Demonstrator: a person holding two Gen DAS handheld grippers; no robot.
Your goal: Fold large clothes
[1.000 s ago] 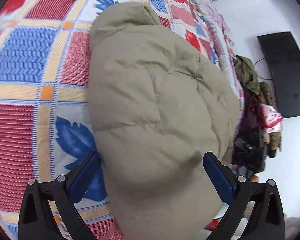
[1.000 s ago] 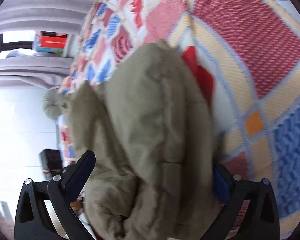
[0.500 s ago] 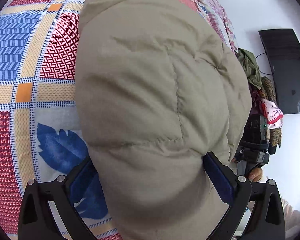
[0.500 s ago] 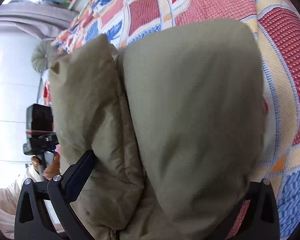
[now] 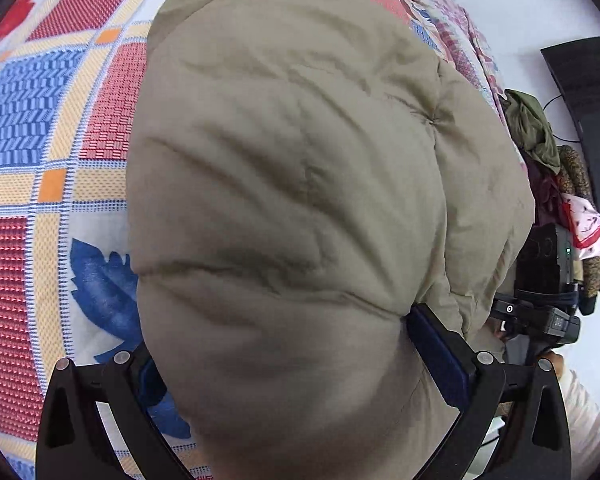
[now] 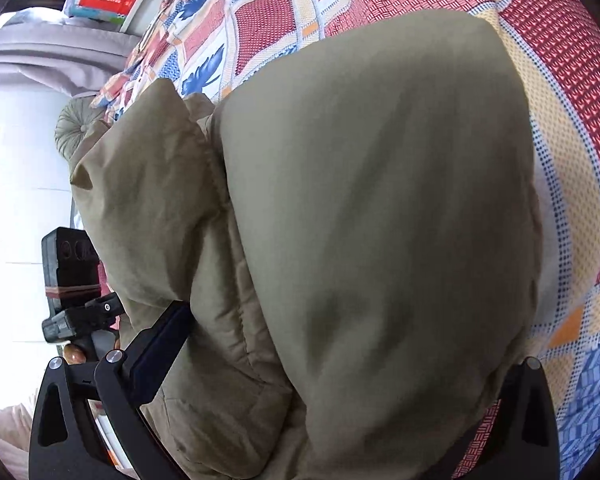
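Khaki-olive quilted puffer jacket [image 5: 292, 184]. Bedspread [image 5: 32, 128] checked in red, blue and cream, with orange squares and blue leaf prints. Black grippers, dark blue pads on fingers [image 5: 436, 352].
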